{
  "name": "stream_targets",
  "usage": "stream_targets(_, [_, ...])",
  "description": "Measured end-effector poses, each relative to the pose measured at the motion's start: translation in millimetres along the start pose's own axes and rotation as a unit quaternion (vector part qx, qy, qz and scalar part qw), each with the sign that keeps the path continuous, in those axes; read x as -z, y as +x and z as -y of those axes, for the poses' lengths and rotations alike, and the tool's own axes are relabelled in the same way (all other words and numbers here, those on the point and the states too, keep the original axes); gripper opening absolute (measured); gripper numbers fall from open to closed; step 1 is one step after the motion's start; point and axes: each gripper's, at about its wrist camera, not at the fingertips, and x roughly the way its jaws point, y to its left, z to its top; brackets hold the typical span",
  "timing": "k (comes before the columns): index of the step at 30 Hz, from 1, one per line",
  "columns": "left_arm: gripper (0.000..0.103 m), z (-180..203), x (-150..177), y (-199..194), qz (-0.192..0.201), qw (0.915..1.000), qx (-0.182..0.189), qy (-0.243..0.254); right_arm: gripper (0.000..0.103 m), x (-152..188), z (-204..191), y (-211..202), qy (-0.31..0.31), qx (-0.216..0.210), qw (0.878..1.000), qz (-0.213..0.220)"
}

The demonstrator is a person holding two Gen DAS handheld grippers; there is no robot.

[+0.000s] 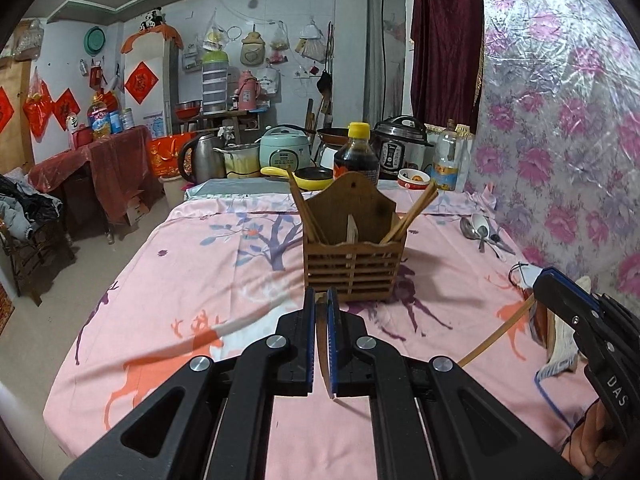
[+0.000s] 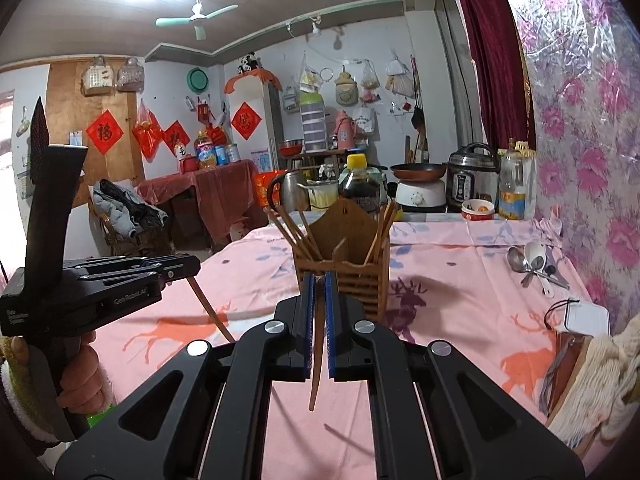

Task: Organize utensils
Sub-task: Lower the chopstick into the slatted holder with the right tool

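A slatted wooden utensil holder [image 1: 354, 256] [image 2: 344, 248] stands mid-table on the pink deer-print cloth [image 1: 200, 280], with several chopsticks leaning in its compartments. My left gripper [image 1: 321, 298] hovers just in front of it, shut on a brown chopstick [image 1: 323, 352] that hangs down between the pads. My right gripper [image 2: 319, 280] is likewise shut on a chopstick [image 2: 317, 360], close to the holder's front. Each gripper shows in the other's view: the right gripper [image 1: 540, 280] with its chopstick [image 1: 496, 332], the left gripper [image 2: 192, 266] with its chopstick [image 2: 210, 308]. A few spoons [image 1: 480, 232] [image 2: 532, 264] lie at the right.
Behind the holder stand a soy sauce bottle [image 1: 356, 152], a yellow pan [image 1: 304, 176], a rice cooker [image 1: 284, 152], a pressure cooker [image 1: 402, 140] and a kettle [image 1: 200, 156]. A floral plastic-covered wall [image 1: 560, 120] bounds the right. The table's left edge drops to the floor.
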Motion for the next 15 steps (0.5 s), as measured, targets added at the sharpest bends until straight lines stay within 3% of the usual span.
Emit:
stream_targets(9, [0.006,-4.3,-32.5,26.8,-0.02,0.9997,0.014,-0.006,0.006,-14.2,7.4,29.6,0.012,-0.002,1.0,-0.018])
stream_targets(15, [0.006,-1.2,-91.7,36.9,0.005,0.9998,0.018,-0.002,0.006,-56.7,16.2,46.3,0.017,-0.009,1.0,0.007])
